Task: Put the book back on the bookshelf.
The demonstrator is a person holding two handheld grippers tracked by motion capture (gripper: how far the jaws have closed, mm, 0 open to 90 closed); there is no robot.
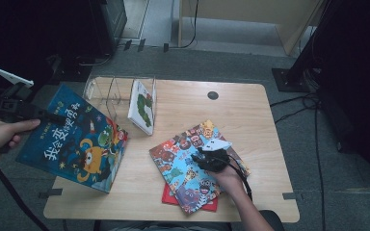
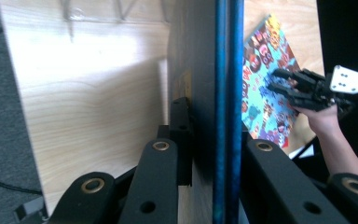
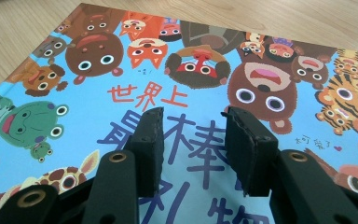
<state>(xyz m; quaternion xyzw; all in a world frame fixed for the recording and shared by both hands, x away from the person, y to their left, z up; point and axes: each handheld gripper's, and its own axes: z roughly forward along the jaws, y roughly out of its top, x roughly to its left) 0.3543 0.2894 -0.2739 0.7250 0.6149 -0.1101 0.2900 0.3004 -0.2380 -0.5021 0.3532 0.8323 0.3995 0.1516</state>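
Left gripper (image 1: 53,117) pinching blue book (image 1: 74,137) by its edge: could slip. Right gripper (image 3: 193,133) spread over animal book (image 3: 121,100).

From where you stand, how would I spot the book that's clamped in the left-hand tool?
Start at the wooden table and go to its left edge, beside the clear plastic rack. The dark blue book is held there, tilted, by the left gripper. Unlike the lighter animal-faces book lying flat, it shows an orange monster and white lettering.
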